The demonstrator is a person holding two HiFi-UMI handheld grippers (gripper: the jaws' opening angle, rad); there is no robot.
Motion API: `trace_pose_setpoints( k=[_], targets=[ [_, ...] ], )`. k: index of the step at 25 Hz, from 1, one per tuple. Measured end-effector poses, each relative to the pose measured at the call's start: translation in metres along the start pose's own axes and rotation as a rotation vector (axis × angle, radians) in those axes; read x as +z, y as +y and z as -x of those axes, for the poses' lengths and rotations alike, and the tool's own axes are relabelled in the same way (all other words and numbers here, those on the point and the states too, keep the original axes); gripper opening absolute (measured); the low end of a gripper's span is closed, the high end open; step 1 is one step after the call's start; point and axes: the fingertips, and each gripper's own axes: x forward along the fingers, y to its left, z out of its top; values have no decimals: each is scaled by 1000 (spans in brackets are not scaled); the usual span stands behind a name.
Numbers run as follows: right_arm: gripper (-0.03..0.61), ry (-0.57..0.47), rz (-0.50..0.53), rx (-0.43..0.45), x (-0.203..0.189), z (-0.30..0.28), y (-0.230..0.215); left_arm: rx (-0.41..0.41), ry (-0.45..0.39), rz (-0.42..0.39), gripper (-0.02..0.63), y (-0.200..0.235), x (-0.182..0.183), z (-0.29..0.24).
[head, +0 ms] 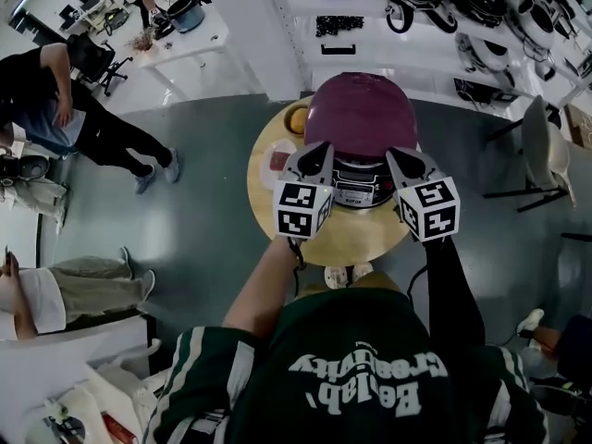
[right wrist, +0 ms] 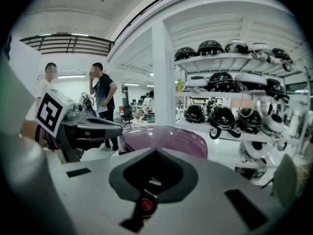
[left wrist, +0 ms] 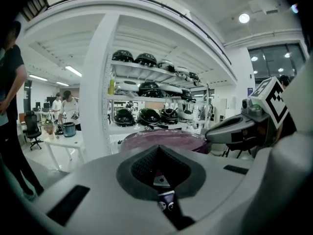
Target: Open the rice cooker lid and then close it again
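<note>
A rice cooker stands on a small round wooden table (head: 268,206), its purple domed lid (head: 361,114) above a silver and black front panel (head: 356,191). I cannot tell whether the lid is latched. My left gripper (head: 319,153) hangs at the cooker's front left and my right gripper (head: 400,157) at its front right, both level with the lid's front edge. Each gripper's jaws stand together with nothing between them. The lid (left wrist: 164,140) lies just past the left jaws (left wrist: 156,170), and the lid (right wrist: 164,140) lies just past the right jaws (right wrist: 152,173).
An orange bowl (head: 297,118) and a red-and-white packet (head: 277,165) sit on the table's left side. Shelves of other cookers (head: 444,7) stand behind. A chair (head: 541,151) is to the right. People (head: 83,109) stand and sit at the left.
</note>
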Motion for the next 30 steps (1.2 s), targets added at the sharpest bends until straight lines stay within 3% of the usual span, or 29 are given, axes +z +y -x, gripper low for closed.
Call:
trace_pose_setpoints(
  k=[6,12,17,22,26,30],
  targets=[
    [5,143,-42,19,-65,-23,8,22,159,4,0,-4,-71,-11],
    [5,148,-57,10,-69,-26,7,41,183,-22,-1,-2,-82,-15],
    [5,131,-103,30,-71,-26,4,56,134,20,0,-4,-76,-14],
    [5,106,-80,31,-69,-25,6,57,102,18,0,-3,-75,-13],
    [5,16,-50,11,-54,-18,5,79,55,-6,0,-3,-67,-6],
    [5,-98,-38,-29,-22,-7,-7,95,-60,-43,-1,-2,-30,2]
  ],
)
